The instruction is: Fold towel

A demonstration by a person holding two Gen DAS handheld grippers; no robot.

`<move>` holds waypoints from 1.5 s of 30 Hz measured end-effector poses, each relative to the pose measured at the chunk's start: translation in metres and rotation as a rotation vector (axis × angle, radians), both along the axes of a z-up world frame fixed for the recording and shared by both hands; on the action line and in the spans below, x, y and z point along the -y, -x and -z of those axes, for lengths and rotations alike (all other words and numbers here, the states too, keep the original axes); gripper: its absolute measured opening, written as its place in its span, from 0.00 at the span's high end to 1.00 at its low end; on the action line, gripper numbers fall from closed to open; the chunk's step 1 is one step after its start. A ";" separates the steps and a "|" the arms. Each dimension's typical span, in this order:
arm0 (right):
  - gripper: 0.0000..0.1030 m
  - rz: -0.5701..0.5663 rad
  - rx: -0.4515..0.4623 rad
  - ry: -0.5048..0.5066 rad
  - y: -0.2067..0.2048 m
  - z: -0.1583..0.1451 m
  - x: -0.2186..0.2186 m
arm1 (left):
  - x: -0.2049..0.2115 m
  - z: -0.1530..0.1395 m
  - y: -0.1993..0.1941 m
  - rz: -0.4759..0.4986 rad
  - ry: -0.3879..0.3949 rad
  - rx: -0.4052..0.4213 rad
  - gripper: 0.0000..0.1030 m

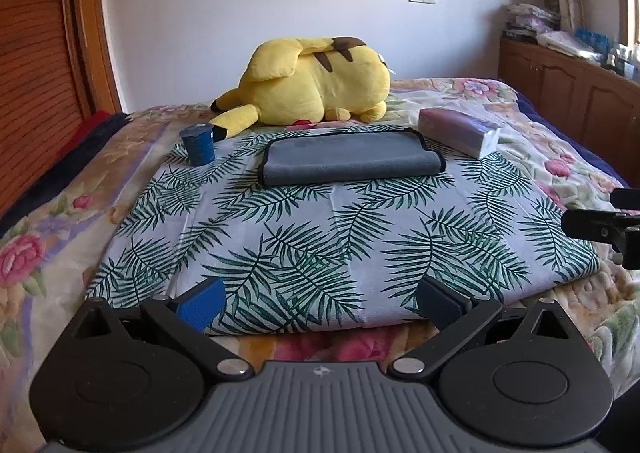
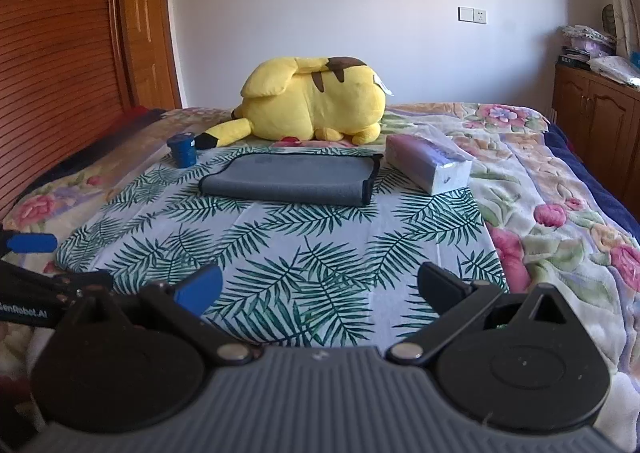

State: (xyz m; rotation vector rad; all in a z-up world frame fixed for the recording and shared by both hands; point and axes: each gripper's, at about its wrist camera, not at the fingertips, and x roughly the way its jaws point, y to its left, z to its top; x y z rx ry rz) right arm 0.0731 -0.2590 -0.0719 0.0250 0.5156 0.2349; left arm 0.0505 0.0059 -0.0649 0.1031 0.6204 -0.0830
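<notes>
A grey towel point(image 1: 348, 159) with a black hem lies folded at the far end of the palm-leaf cloth point(image 1: 320, 237); it also shows in the right wrist view point(image 2: 288, 179). My left gripper point(image 1: 320, 303) is open and empty over the cloth's near edge, well short of the towel. My right gripper point(image 2: 320, 287) is open and empty over the near part of the cloth point(image 2: 280, 253). The right gripper's finger shows at the left view's right edge point(image 1: 600, 231); the left gripper's blue pad shows at the right view's left edge point(image 2: 30, 243).
A yellow plush toy point(image 1: 316, 83) lies behind the towel. A small blue cup point(image 1: 198, 143) stands left of the towel, a tissue pack point(image 1: 460, 131) right of it. The floral bedspread point(image 1: 560, 157) lies under everything. A wooden cabinet point(image 1: 580, 93) stands at the right.
</notes>
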 end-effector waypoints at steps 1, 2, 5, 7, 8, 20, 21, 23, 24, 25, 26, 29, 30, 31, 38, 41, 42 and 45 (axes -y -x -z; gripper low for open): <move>0.00 0.000 -0.002 0.002 0.000 0.000 0.000 | -0.001 0.001 0.000 -0.002 0.001 0.000 0.00; 0.00 0.001 -0.004 0.006 -0.001 0.001 0.000 | -0.002 0.001 -0.001 -0.004 0.001 0.001 0.00; 0.00 0.003 -0.003 0.012 -0.002 0.003 -0.001 | -0.003 0.001 0.000 -0.006 0.010 0.011 0.00; 0.00 0.003 -0.003 0.010 -0.002 0.003 -0.001 | -0.003 -0.001 0.001 -0.008 0.010 0.030 0.00; 0.00 0.004 -0.002 0.009 -0.002 0.003 -0.001 | -0.002 -0.002 0.002 -0.009 0.005 0.044 0.00; 0.00 0.022 0.035 -0.011 -0.002 0.002 0.002 | -0.003 -0.017 0.013 -0.013 0.008 0.143 0.00; 0.00 0.025 0.043 -0.014 -0.001 0.002 0.003 | -0.002 -0.017 0.013 -0.013 0.000 0.151 0.00; 0.00 0.032 0.057 -0.017 0.000 0.000 0.004 | -0.001 -0.018 0.014 -0.010 -0.014 0.165 0.00; 0.00 0.034 0.064 -0.019 0.000 0.000 0.004 | 0.000 -0.019 0.015 -0.008 -0.021 0.174 0.00; 0.00 0.037 0.070 -0.020 0.001 -0.001 0.005 | 0.000 -0.020 0.016 -0.006 -0.026 0.181 0.00; 0.00 0.039 0.076 -0.021 0.001 -0.001 0.005 | 0.000 -0.021 0.016 -0.003 -0.030 0.188 0.00; 0.00 0.047 0.091 -0.024 0.001 -0.002 0.006 | 0.002 -0.023 0.019 0.002 -0.029 0.199 0.00; 0.00 0.049 0.095 -0.024 0.002 -0.002 0.006 | 0.001 -0.024 0.020 0.002 -0.027 0.203 0.00; 0.00 0.050 0.099 -0.024 0.002 -0.003 0.006 | 0.002 -0.025 0.020 0.003 -0.026 0.208 0.00; 0.00 0.059 0.118 -0.022 0.002 -0.003 0.006 | 0.001 -0.032 0.024 -0.005 -0.013 0.237 0.00; 0.00 0.059 0.128 -0.021 0.003 -0.004 0.006 | 0.000 -0.035 0.025 -0.012 -0.006 0.251 0.00; 0.00 0.059 0.133 -0.020 0.004 -0.004 0.007 | 0.000 -0.036 0.026 -0.016 -0.004 0.259 0.00; 0.00 0.064 0.149 -0.019 0.006 -0.005 0.006 | -0.002 -0.039 0.028 -0.026 0.008 0.279 0.00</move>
